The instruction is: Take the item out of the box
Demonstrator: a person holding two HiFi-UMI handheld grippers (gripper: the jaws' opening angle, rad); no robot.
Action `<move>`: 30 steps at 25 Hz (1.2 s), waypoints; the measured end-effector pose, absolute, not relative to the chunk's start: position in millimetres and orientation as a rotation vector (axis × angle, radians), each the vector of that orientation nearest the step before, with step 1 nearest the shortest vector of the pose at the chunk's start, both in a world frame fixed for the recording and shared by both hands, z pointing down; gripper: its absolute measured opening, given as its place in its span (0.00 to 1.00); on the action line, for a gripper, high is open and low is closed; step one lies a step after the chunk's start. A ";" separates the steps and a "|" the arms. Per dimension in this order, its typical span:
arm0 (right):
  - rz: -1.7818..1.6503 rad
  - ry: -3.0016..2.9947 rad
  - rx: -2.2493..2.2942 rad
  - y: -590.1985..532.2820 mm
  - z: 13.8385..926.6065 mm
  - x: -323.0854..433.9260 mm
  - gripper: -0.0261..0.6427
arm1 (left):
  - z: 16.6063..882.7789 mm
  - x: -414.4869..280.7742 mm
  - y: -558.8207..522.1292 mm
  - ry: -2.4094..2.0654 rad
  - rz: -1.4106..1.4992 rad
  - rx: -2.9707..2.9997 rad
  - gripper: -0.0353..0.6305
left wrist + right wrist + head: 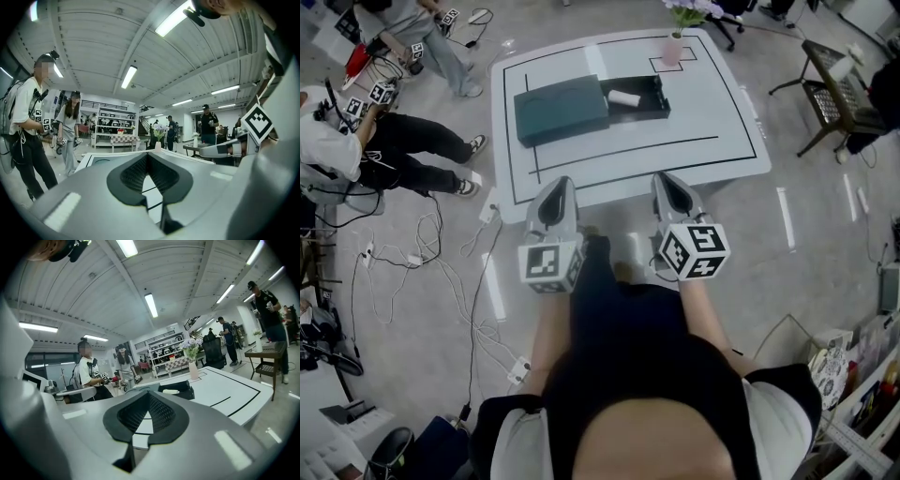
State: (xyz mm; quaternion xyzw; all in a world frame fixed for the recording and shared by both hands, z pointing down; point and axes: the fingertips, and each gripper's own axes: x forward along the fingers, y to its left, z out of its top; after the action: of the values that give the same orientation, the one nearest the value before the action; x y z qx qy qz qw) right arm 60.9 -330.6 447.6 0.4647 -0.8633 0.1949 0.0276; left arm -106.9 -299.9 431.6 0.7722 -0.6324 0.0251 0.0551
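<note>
On the white table (712, 103) lies an open black box (649, 101) holding a white roll-shaped item (624, 97). Its dark green lid (561, 109) rests just left of it. Both grippers hover at the table's near edge, well short of the box. My left gripper (563, 181) is shut and empty, and in its own view (147, 153) the jaws meet at the tip. My right gripper (666, 176) is also shut and empty (149, 392). The right gripper view shows the box (180, 391) and the item (170, 391) ahead.
A vase of flowers (673, 45) stands at the table's far edge behind the box. Cables (422, 253) trail over the floor at the left, near two people (403, 141). A dark side table (830, 94) stands at the right.
</note>
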 end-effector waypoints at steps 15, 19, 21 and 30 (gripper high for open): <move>0.595 -2.610 1.470 -378.4 448.7 56.6 0.04 | 428.8 -120.8 -354.9 -1.904 0.064 2.351 0.07; 0.592 -2.605 1.475 -396.8 447.7 49.1 0.04 | 430.8 -129.2 -371.1 -1.900 0.063 2.335 0.07; 0.591 -2.600 1.474 -405.9 448.1 46.1 0.04 | 431.7 -132.2 -380.0 -1.896 0.054 2.317 0.07; 0.615 -2.563 1.462 -449.2 451.2 35.0 0.04 | 444.7 -137.3 -427.3 -1.832 0.098 2.319 0.07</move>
State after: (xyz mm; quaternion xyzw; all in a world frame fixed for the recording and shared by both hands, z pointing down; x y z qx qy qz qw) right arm 35.0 -449.2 451.2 0.4842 -0.8485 0.2037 0.0636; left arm -137.3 -427.3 444.7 0.7809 -0.6169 0.0330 0.0921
